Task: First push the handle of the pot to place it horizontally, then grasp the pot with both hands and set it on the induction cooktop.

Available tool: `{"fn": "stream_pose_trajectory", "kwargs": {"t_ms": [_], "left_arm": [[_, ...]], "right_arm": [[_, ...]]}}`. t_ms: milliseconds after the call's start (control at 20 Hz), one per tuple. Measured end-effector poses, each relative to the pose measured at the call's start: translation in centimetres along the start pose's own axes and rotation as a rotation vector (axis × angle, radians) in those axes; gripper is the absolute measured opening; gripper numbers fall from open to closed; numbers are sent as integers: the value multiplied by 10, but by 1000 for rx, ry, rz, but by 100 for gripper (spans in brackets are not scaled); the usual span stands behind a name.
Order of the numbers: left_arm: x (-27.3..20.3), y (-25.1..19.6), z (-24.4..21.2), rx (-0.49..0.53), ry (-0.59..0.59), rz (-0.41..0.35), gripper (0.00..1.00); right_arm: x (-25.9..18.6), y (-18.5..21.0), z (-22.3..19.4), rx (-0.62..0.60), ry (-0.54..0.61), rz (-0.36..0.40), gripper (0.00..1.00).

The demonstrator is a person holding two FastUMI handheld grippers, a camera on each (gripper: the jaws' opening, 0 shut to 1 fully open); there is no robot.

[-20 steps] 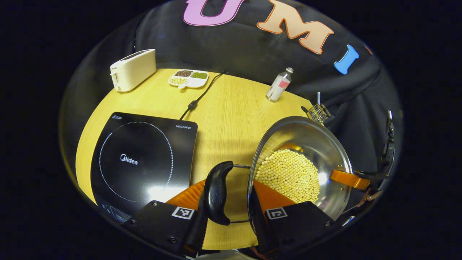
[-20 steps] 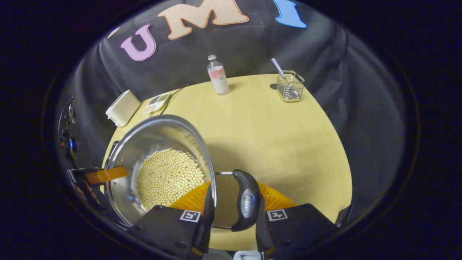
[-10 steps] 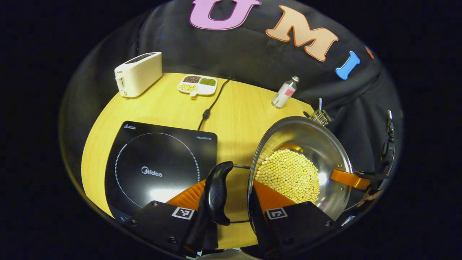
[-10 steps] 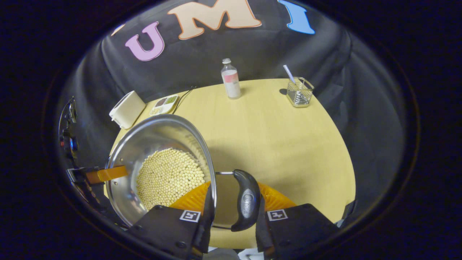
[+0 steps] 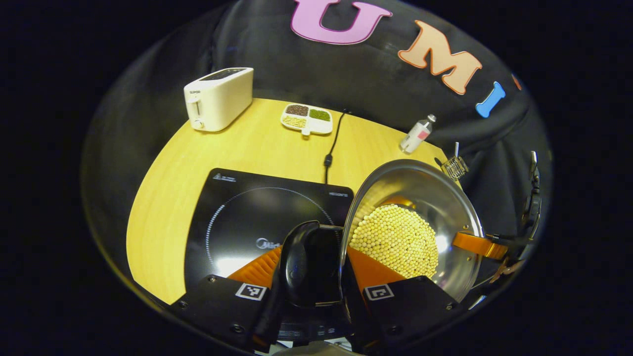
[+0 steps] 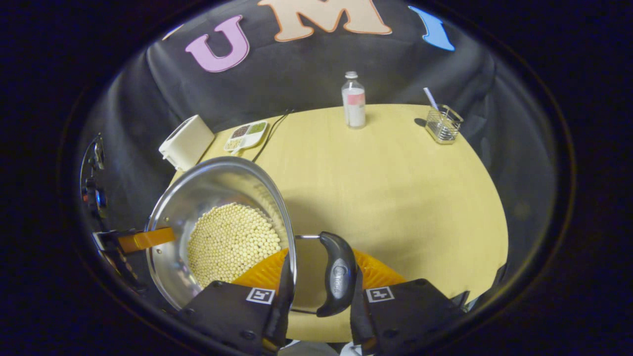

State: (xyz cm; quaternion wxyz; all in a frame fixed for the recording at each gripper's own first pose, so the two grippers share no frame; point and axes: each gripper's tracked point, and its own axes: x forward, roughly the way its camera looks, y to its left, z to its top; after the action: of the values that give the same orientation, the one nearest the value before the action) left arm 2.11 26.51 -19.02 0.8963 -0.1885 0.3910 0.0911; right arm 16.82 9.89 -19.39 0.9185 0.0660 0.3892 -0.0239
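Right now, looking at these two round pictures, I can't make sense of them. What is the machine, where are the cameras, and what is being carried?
There is no robot arm. A person holds a two-finger gripper in each hand, and a fisheye camera rides on each, looking along its fingers.

In the left gripper view, the left gripper clamps one black side handle and the rim of a steel pot holding pale beans. In the right gripper view, the right gripper clamps the opposite handle in the same way. So the pot is gripped on both sides.

On the round wooden table lie a black induction cooktop, partly below the left handle, a white toaster, a divided dish of grains, a small bottle and a wire basket.
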Motion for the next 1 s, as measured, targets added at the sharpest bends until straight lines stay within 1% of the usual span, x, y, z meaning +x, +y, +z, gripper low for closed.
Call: {"fn": "stream_pose_trajectory", "kwargs": {"t_ms": [300,550,700,900,950,1000], "left_arm": [[-12,62,9,-15,-9,22,58],[-14,107,16,-18,-4,45,58],[-14,127,21,-5,-6,55,58],[-10,145,21,-5,8,53,58],[-9,149,22,-4,10,53,60],[-8,152,22,-3,6,51,60]], "right_arm": [[17,62,-4,-8,10,24,52],[34,104,-13,11,31,42,52],[42,124,-17,28,41,48,52],[51,136,-24,46,56,46,52],[53,141,-26,52,61,46,52],[56,144,-26,55,60,45,52]]}}
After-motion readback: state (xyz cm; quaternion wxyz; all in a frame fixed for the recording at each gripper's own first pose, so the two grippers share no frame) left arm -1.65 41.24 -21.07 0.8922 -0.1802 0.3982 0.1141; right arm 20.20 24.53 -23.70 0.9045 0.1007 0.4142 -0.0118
